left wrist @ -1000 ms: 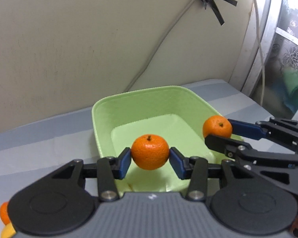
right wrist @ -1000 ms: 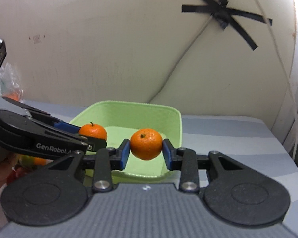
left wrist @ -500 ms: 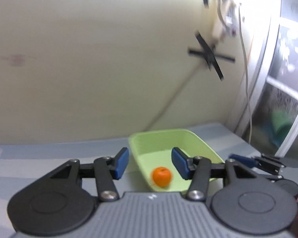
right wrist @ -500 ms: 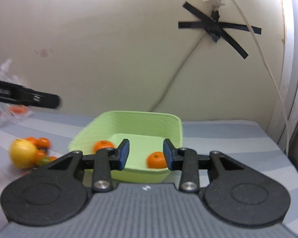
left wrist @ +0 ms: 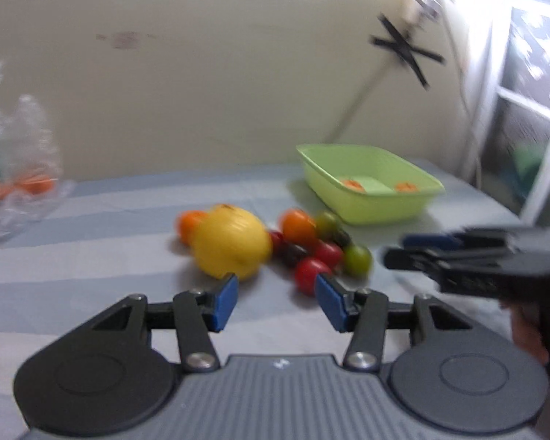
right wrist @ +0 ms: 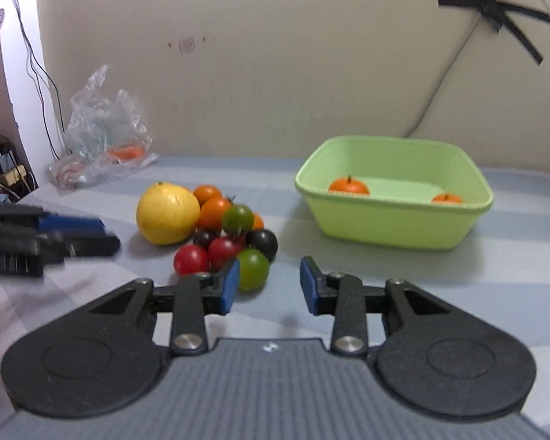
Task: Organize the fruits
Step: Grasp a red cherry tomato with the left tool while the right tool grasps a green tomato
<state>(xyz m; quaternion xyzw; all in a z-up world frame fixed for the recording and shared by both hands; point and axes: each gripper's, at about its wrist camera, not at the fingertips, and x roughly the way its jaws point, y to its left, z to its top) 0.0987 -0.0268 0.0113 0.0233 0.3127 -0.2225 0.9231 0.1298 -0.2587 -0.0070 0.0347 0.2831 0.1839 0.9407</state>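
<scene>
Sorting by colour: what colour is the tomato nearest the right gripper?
Green tomato, clearest in the right wrist view.

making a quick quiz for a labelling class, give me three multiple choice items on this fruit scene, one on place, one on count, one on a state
1. Where does the big yellow fruit lie?
A. in the green basin
B. on the striped cloth at the left edge of the fruit pile
C. in the plastic bag

2. How many oranges are in the green basin?
A. none
B. two
C. four

3. What state is the right claw in?
A. open, holding nothing
B. shut on a tomato
C. shut on an orange

Answers:
1 B, it rests on the cloth beside the tomatoes, outside the basin.
2 B, one orange on the left side and a second orange on the right side.
3 A, its blue pads stand apart with only cloth between them.
</scene>
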